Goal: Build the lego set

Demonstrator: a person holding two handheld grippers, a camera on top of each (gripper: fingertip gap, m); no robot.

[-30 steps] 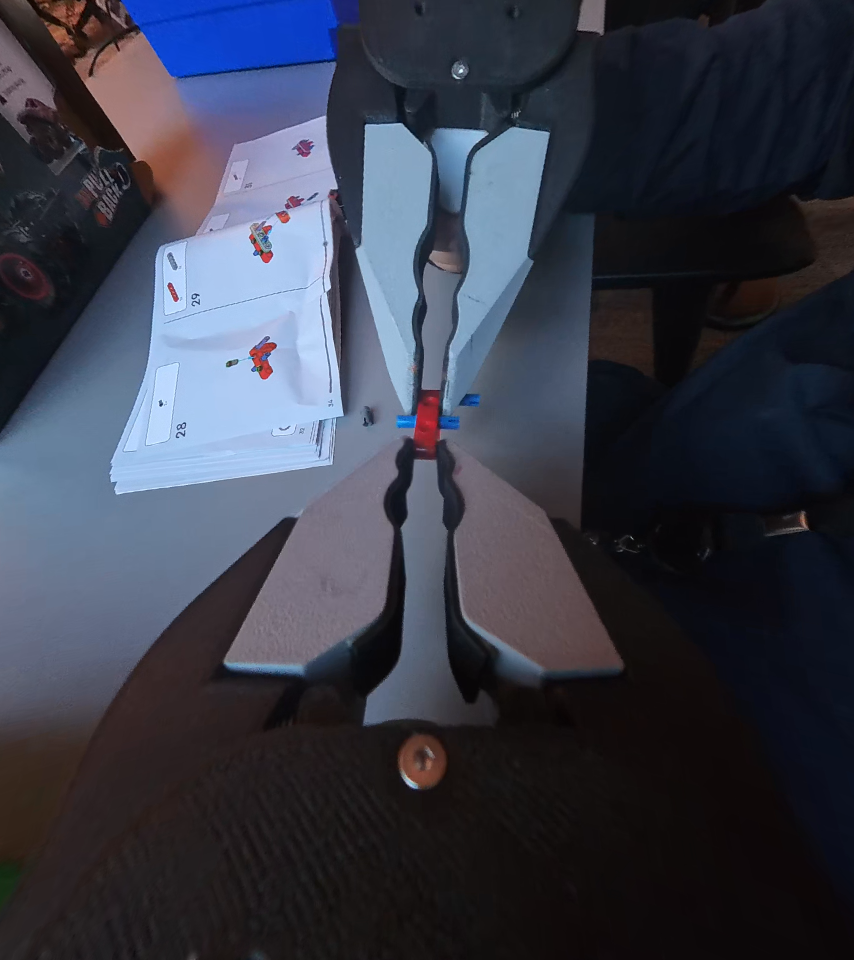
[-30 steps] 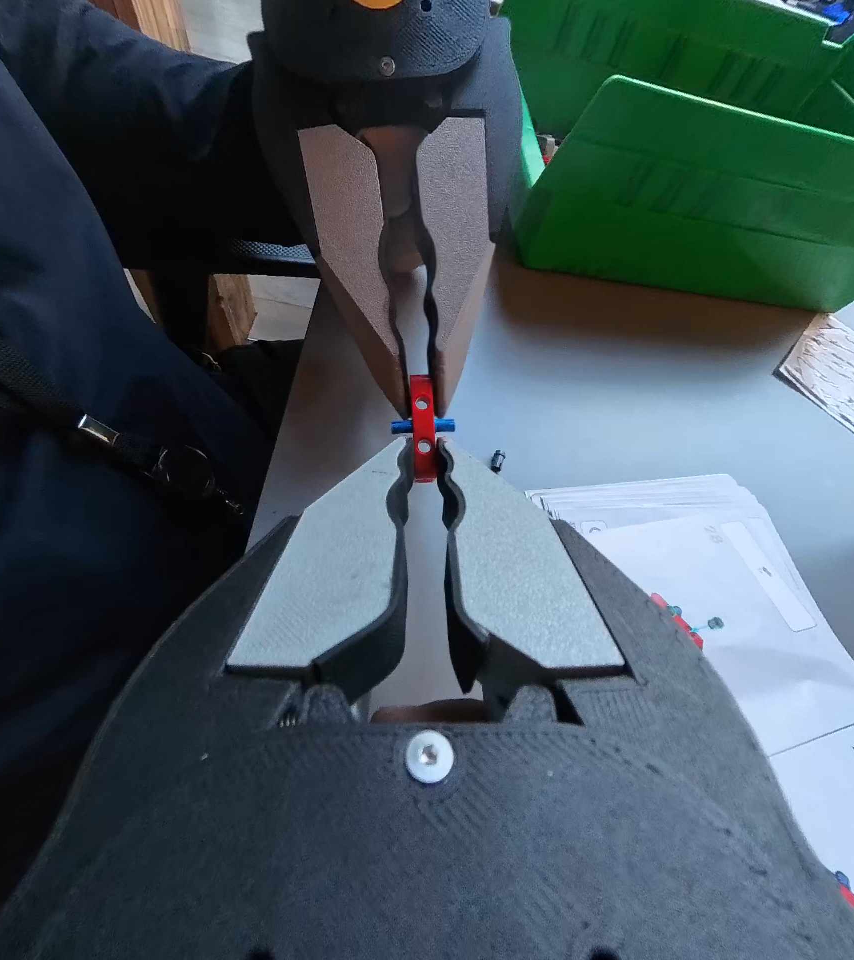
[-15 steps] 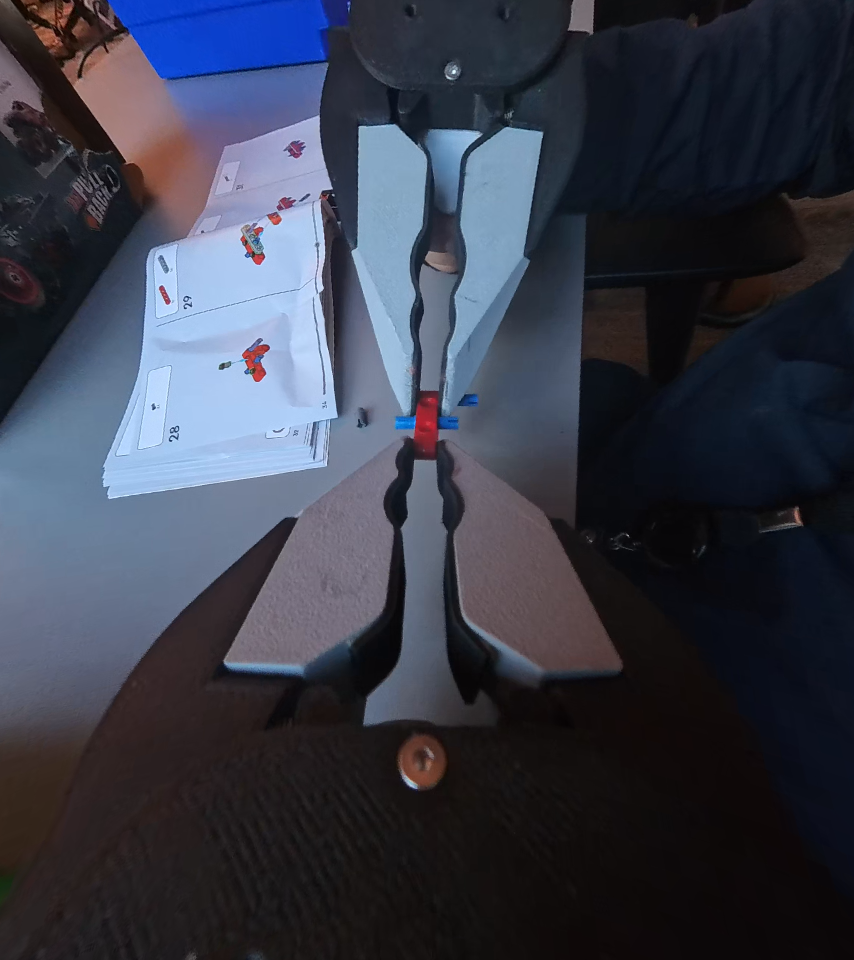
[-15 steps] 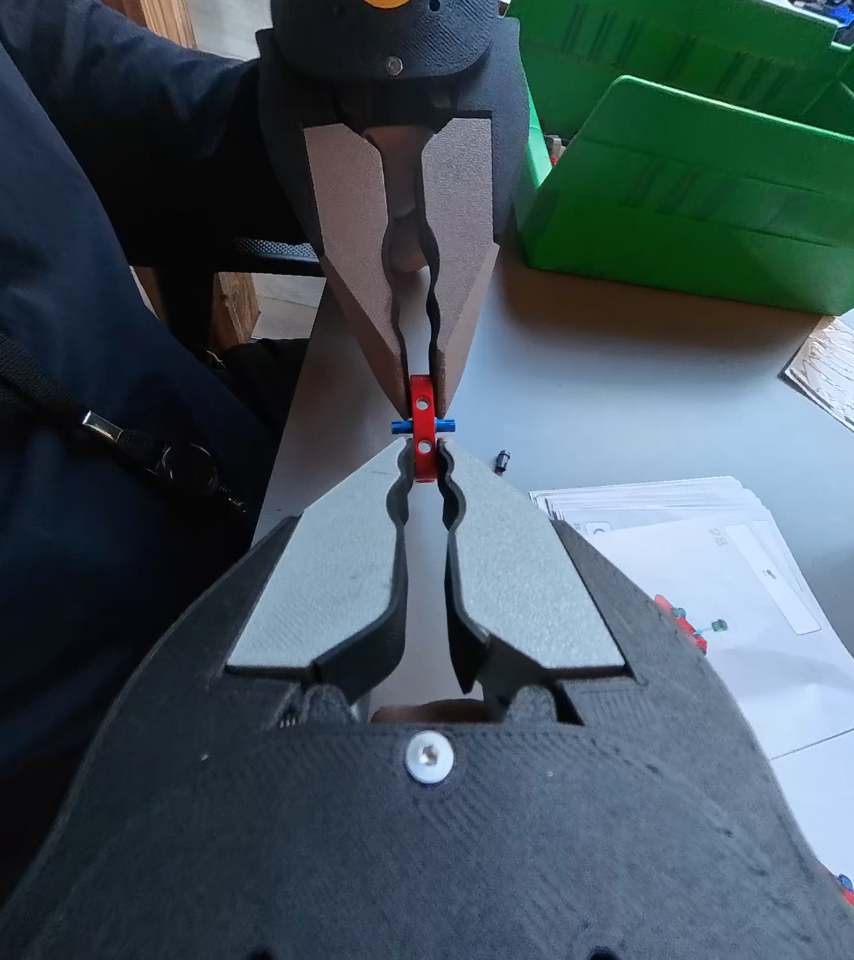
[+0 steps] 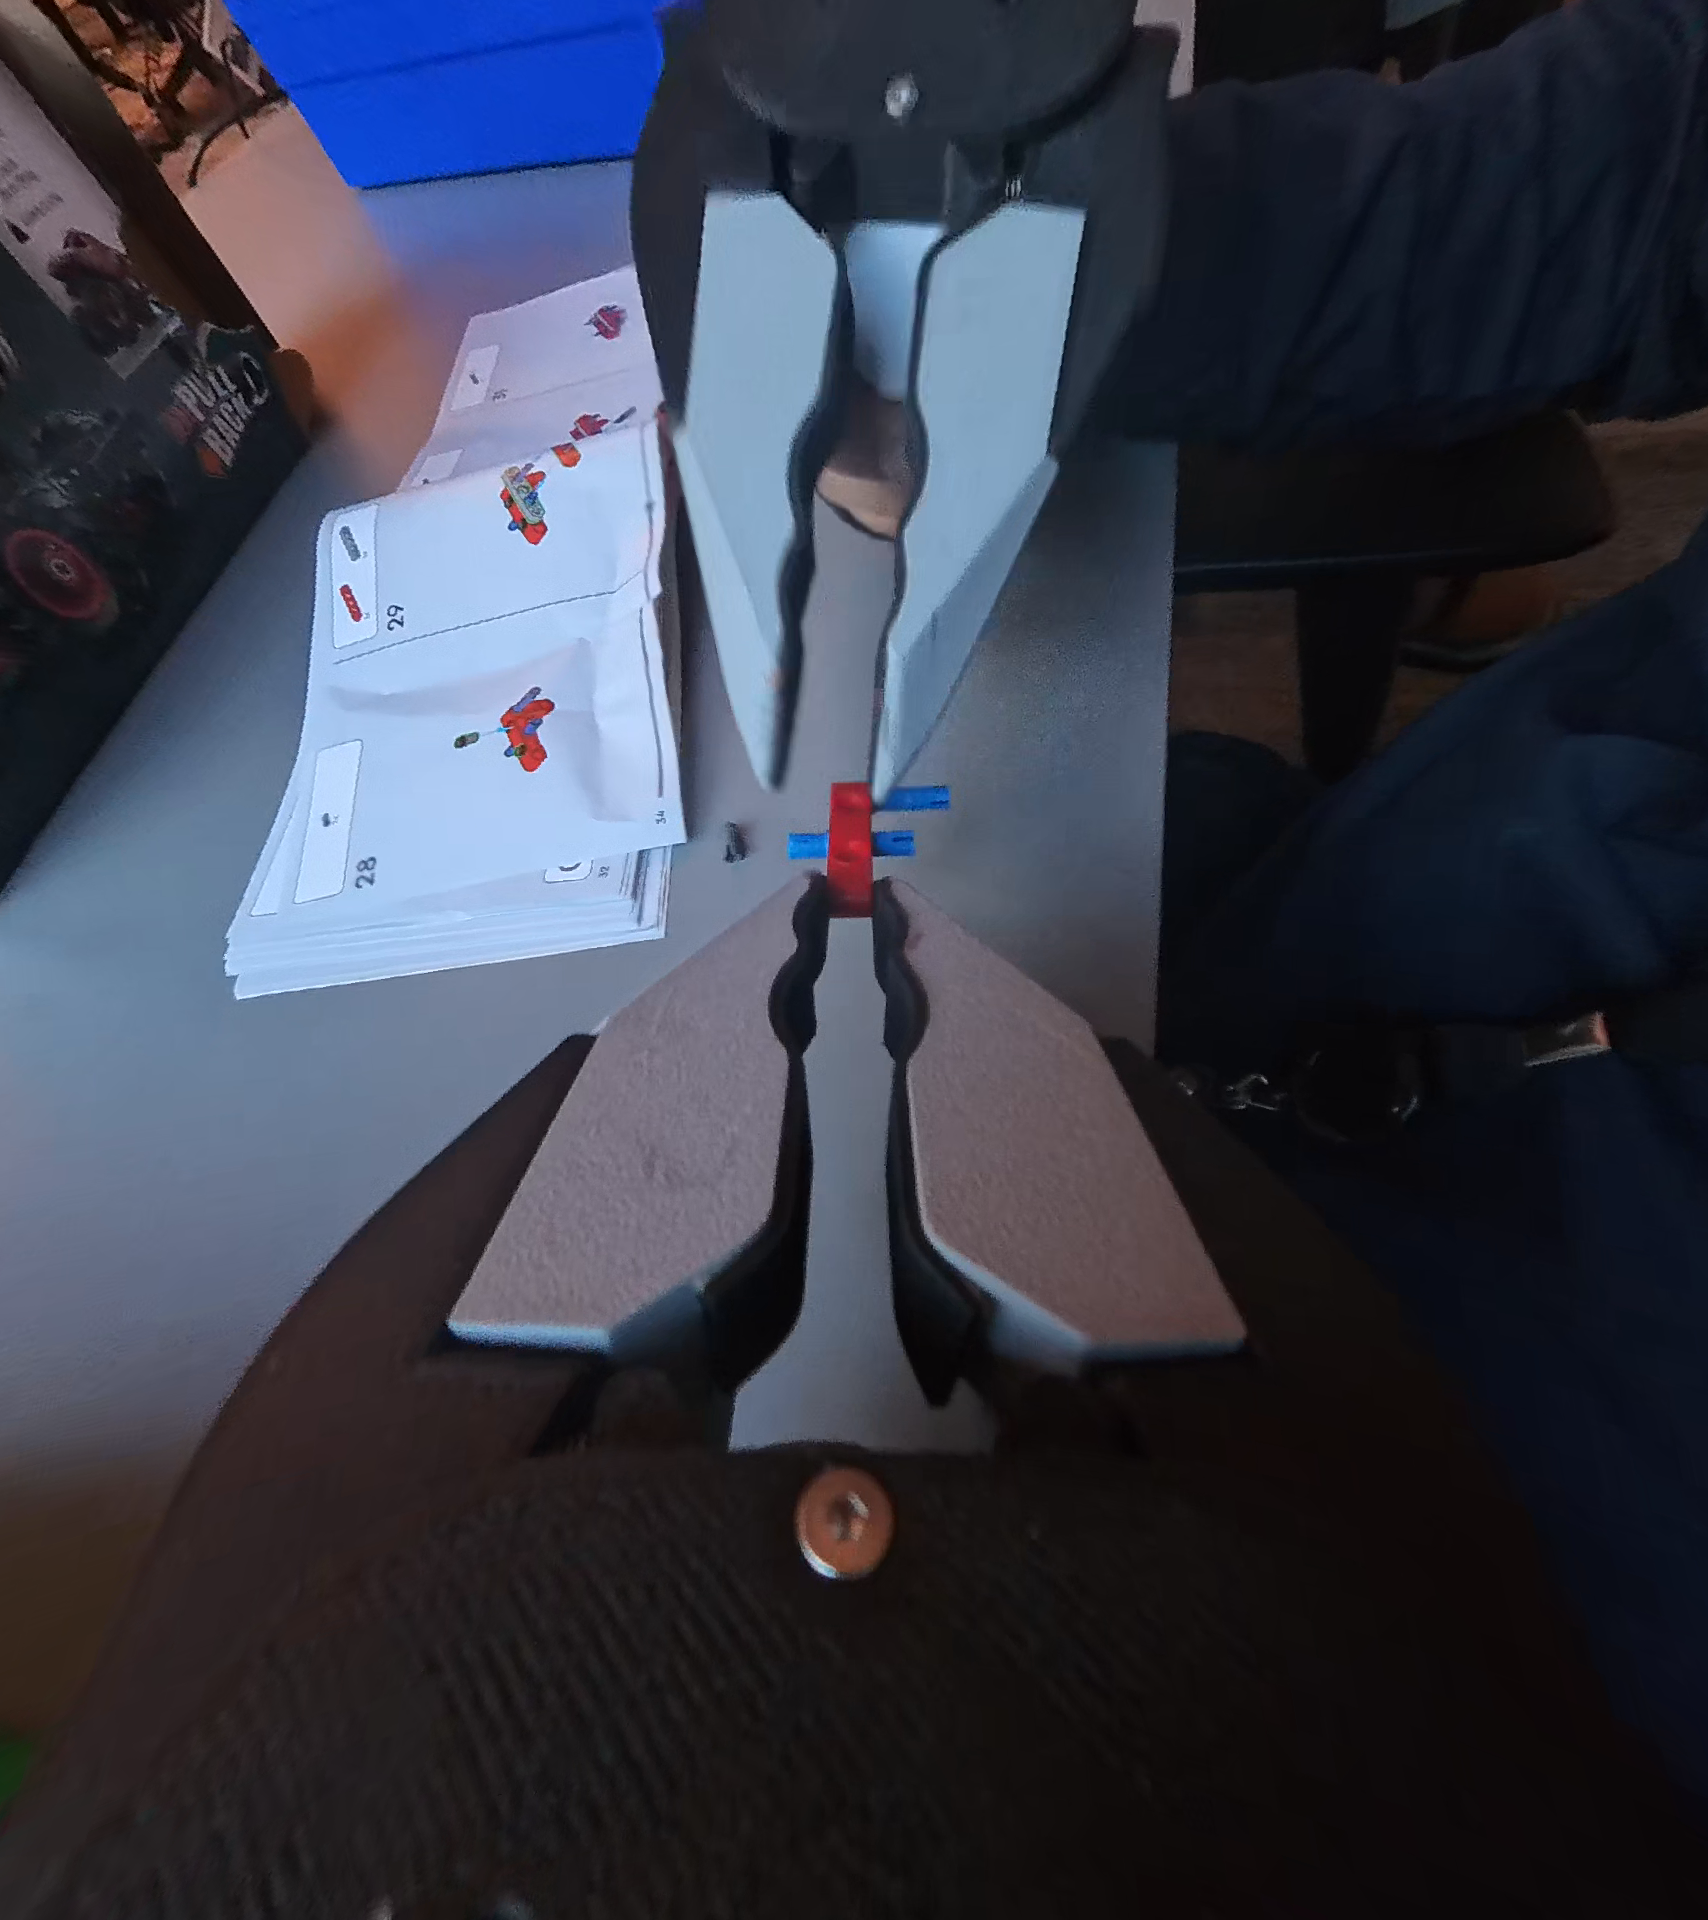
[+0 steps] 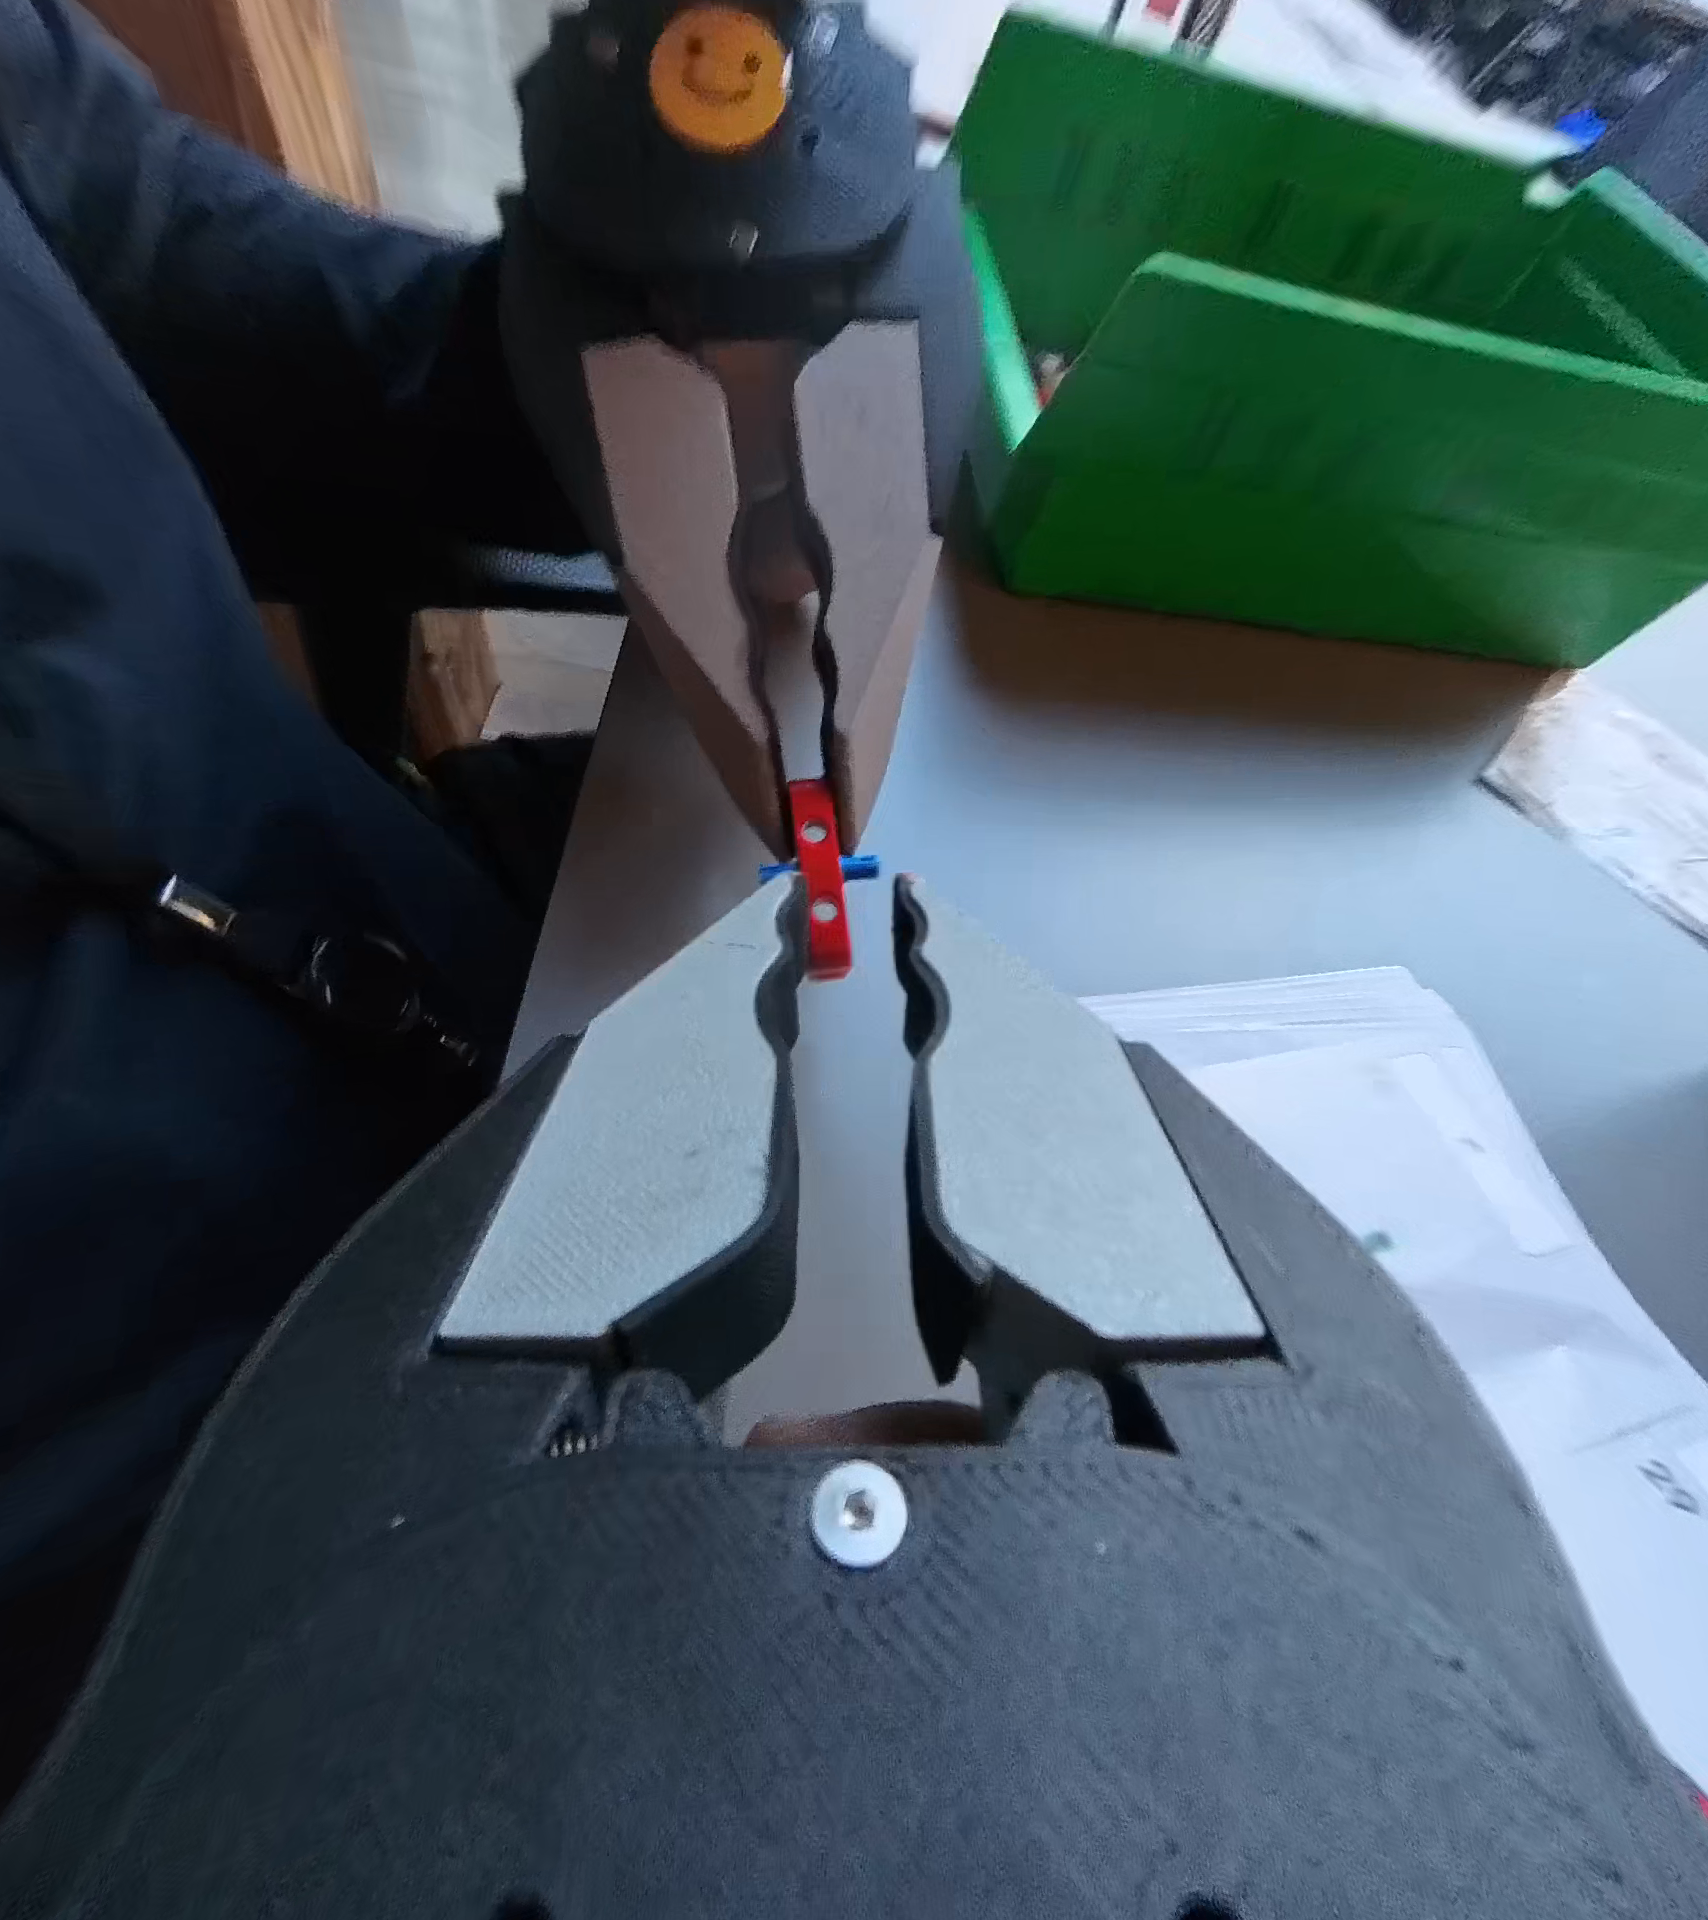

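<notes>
— Two tools here. Where's our red beam point(image 5: 851, 847)?

— Our left tool point(image 5: 848, 883) clamps its end above the bench point(image 5: 102, 1143); its length runs toward our right tool point(image 6: 845, 883), whose fingers stand apart.

Print shows on the instruction booklet point(image 5: 476, 727) and box point(image 5: 50, 499)
</notes>
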